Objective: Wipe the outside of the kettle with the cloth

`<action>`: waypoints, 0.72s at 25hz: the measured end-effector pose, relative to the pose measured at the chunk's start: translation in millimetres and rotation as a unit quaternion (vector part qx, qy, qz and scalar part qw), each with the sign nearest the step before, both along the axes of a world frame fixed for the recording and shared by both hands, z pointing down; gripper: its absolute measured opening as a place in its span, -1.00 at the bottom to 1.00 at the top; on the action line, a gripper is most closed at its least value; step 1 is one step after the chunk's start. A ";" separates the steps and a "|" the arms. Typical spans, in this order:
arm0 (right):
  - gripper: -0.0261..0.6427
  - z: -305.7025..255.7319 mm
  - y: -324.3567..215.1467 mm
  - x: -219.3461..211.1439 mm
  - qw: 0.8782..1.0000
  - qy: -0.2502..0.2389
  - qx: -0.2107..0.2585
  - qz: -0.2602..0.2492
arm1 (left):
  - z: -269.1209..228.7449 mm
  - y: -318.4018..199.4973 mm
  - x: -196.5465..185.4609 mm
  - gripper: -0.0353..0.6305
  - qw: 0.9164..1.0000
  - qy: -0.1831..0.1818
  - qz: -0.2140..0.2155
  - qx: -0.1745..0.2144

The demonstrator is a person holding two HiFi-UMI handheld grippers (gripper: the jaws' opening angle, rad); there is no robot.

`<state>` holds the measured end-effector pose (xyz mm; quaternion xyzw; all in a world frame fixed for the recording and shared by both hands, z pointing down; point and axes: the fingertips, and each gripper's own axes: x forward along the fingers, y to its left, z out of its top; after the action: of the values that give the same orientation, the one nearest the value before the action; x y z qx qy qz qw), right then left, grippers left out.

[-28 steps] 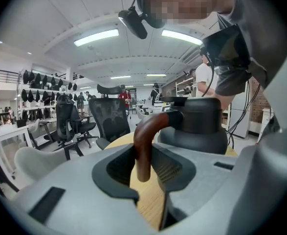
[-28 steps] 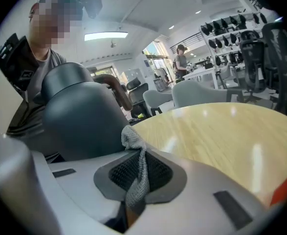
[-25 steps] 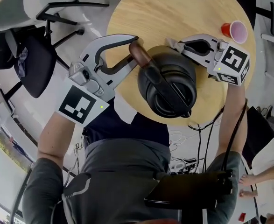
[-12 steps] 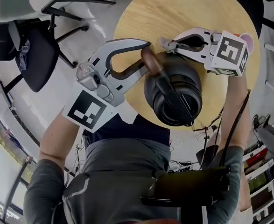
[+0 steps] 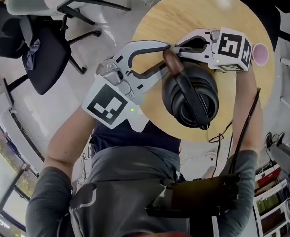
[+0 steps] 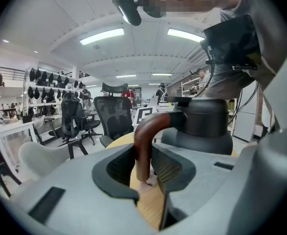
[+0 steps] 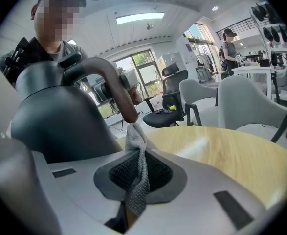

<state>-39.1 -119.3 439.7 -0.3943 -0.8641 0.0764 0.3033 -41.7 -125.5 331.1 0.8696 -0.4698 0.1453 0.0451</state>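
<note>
A black kettle sits on the round wooden table, close to the edge nearest the person. Its brown handle sticks out toward the middle of the table. The left gripper comes in from the table's left edge, and its two jaws squeeze the handle from both sides, low down near its end. The right gripper reaches across from the right edge, just beside the left one. Its jaws are pressed together on a gray cloth. The cloth pokes up out of the jaws and its top meets the bottom end of the handle. A pink cup stands at the table's right edge, well apart from the kettle.
</note>
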 end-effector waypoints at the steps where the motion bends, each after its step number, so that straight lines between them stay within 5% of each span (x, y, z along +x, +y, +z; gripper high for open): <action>1: -0.78 0.0 0.4 -0.2 1.000 0.001 0.003 0.001 | 0.4 0.3 0.6 -0.57 1.000 0.000 0.001 -0.002; 6: -0.78 -13.7 -34.7 -3.2 0.992 -0.020 0.023 0.120 | 5.0 5.3 0.6 -0.54 0.998 0.037 0.004 -0.053; 8: -0.78 -30.2 -51.4 2.8 0.982 -0.034 0.018 0.184 | 5.0 10.9 -1.5 -0.49 0.997 0.012 0.017 -0.070; 13: -0.78 -94.2 -72.7 25.9 0.939 -0.094 -0.007 0.331 | -15.2 21.3 -4.2 -0.41 0.996 -0.021 0.039 -0.079; 18: -0.78 -138.5 -72.7 55.2 0.889 -0.120 0.025 0.441 | -29.6 32.5 -20.2 -0.41 0.995 0.003 0.030 -0.097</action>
<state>16.1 -192.0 301.2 0.0287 -0.9804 0.1333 0.1422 -61.8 -92.9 301.5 0.8754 -0.4269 0.1890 0.1256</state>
